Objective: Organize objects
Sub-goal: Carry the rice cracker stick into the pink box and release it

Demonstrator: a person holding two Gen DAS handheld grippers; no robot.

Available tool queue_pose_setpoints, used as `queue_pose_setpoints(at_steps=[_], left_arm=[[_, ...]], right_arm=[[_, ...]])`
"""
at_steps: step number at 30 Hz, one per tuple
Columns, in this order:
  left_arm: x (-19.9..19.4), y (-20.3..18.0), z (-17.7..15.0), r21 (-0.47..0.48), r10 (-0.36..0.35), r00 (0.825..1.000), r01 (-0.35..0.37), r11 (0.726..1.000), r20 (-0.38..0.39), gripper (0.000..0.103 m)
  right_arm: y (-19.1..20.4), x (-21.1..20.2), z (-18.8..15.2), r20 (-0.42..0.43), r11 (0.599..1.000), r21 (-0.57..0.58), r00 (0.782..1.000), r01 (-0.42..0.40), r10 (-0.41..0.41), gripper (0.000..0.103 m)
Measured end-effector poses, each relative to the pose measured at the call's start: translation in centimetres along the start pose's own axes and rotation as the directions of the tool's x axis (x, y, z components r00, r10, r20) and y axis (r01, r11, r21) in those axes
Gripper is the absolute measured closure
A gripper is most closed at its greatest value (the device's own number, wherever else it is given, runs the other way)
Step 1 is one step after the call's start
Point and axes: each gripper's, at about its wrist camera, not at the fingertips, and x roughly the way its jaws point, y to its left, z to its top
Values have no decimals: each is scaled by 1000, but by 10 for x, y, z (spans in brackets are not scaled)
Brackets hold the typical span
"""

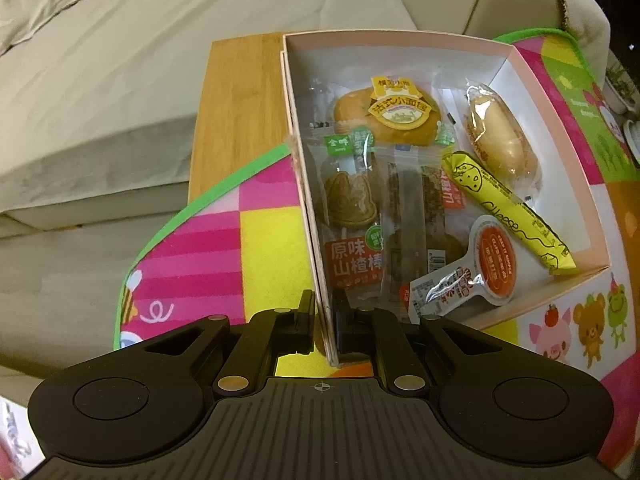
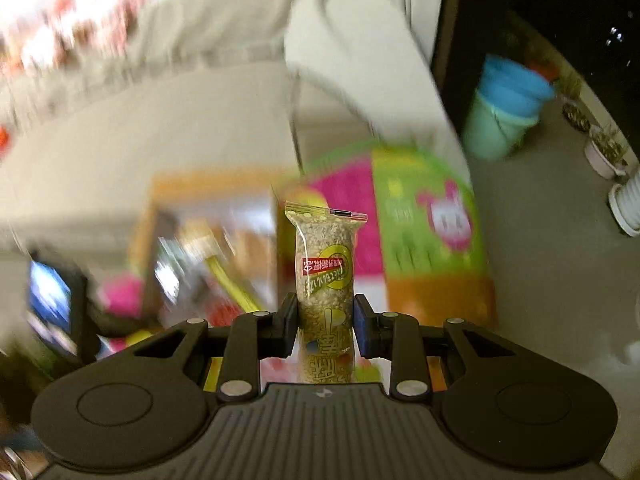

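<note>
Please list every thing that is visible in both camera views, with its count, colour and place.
box: 1, pink outside, white inside, on mat
round bread pack: 1, golden, box far end
oval bread pack: 1, pale golden, box right
cheese stick: 1, yellow, box right
hawthorn snack pack: 1, clear and orange, box left
round-tab packet: 1, orange and white, box near end
play mat: 1, multicoloured, under box
grain bar: 1, clear and yellow, in right gripper
buckets: stacked, blue and green, floor
left gripper: black, clamped on box wall
right gripper: black, holding bar
</note>
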Motion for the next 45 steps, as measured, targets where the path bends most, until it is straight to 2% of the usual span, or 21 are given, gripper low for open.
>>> queue_pose_setpoints(at_steps=[3, 5, 9, 15, 27, 40, 43, 45], left_arm=[[0, 2, 1, -14, -7, 1000, 7, 1000, 2, 92], [0, 2, 0, -16, -12, 1000, 12, 1000, 1, 91], [-2, 6, -2, -25, -12, 1000, 12, 1000, -1, 91], [-2, 6, -7, -52, -24, 1000, 25, 998, 13, 91], [8, 3, 0, -98, -39, 999, 41, 994, 28, 91], [12, 1, -3, -133, -44, 998, 50, 990, 49, 91], [12, -1, -4, -132, -37, 998, 45, 990, 60, 91], [13, -3, -6, -136, -31, 997, 40, 990, 71, 91]], right_arm=[[17, -27, 28, 93, 999, 11, 995, -48, 47, 75], [34, -33, 40, 116, 998, -12, 991, -67, 68, 75], [67, -21, 41, 65, 992, -68, 992, -105, 109, 75], [93, 7, 34, -2, 992, -61, 994, -111, 111, 75], [117, 39, 46, -20, 992, -63, 994, -113, 112, 75], [98, 45, 44, 7, 994, -39, 994, -105, 106, 74], [87, 53, 29, -18, 995, -50, 996, -82, 82, 60], [81, 64, 13, -52, 995, -77, 997, -68, 64, 45]])
